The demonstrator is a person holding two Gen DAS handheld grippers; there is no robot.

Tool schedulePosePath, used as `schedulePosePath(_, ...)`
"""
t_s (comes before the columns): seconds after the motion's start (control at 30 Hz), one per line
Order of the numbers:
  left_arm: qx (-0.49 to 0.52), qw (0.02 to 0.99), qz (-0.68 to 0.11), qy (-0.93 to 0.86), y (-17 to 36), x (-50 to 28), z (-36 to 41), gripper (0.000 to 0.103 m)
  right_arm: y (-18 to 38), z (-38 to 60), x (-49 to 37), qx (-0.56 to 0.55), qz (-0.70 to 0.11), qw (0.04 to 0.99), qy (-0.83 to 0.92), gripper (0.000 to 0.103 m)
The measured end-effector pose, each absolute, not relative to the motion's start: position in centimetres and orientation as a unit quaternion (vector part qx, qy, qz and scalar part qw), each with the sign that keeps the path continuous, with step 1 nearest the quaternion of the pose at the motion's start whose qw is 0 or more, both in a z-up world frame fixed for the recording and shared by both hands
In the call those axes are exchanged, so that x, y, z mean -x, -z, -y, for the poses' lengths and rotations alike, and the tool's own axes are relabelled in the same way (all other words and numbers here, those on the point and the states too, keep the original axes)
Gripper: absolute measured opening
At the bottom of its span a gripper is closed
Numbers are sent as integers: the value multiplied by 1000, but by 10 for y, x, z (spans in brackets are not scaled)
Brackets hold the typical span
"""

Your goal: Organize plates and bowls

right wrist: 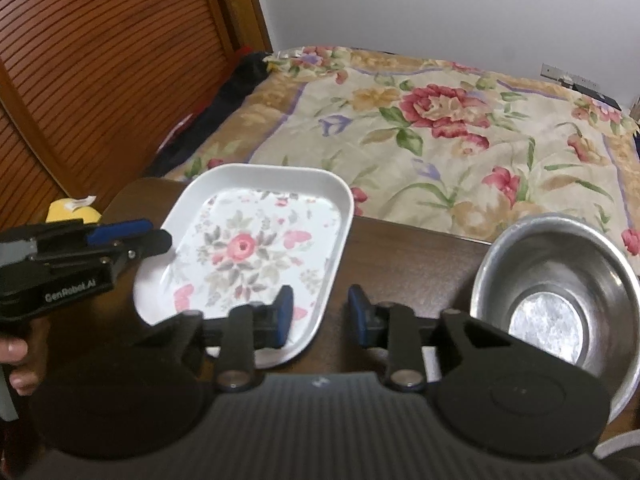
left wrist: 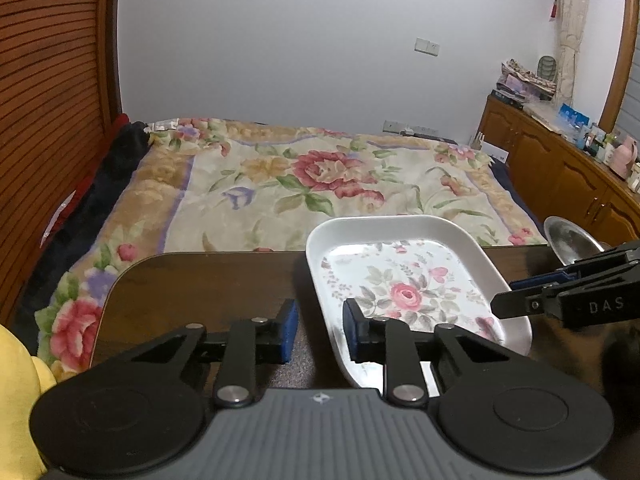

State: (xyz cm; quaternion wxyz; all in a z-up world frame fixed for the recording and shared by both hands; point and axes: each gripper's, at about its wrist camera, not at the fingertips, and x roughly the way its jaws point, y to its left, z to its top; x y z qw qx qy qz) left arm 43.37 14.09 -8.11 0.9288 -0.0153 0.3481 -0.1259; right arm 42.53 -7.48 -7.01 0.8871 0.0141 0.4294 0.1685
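Observation:
A white rectangular plate with a rose print (left wrist: 404, 284) (right wrist: 256, 252) lies on the dark wooden table (left wrist: 208, 284) (right wrist: 408, 264). A steel bowl (right wrist: 556, 292) stands to its right; its rim shows in the left wrist view (left wrist: 570, 240). My left gripper (left wrist: 320, 330) is open, its jaws astride the plate's left rim, right finger over the plate. It shows from the side in the right wrist view (right wrist: 152, 236). My right gripper (right wrist: 320, 316) is open and empty, its jaws astride the plate's right rim. It shows in the left wrist view (left wrist: 516, 296) over the plate's right edge.
A bed with a floral blanket (left wrist: 320, 180) (right wrist: 440, 128) lies just beyond the table's far edge. A slatted wooden headboard (right wrist: 100, 60) stands at the left. A wooden cabinet with clutter (left wrist: 560, 160) runs along the right. A yellow object (left wrist: 20, 392) sits at the near left.

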Motion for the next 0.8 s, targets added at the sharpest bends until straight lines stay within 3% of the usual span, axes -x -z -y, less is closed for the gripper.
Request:
schedulePosePath(0.1, 18, 928, -351, 127, 85, -436, -141, 20, 72, 71, -427, -7, -433, 885, -169, 18)
schedulePosePath(0.43, 20, 925, -356, 132, 92, -435, -141, 19, 77, 72, -428, -1, -436, 884, -168, 10)
schedulePosePath(0.57, 15, 923, -358, 139, 92, -431, -138, 12, 77, 71, -427, 2, -438, 883, -171, 10)
schedulePosePath(0.8, 8, 920, -366, 138, 85, -417, -138, 12, 77, 72, -423, -8, -437, 882, -178, 9)
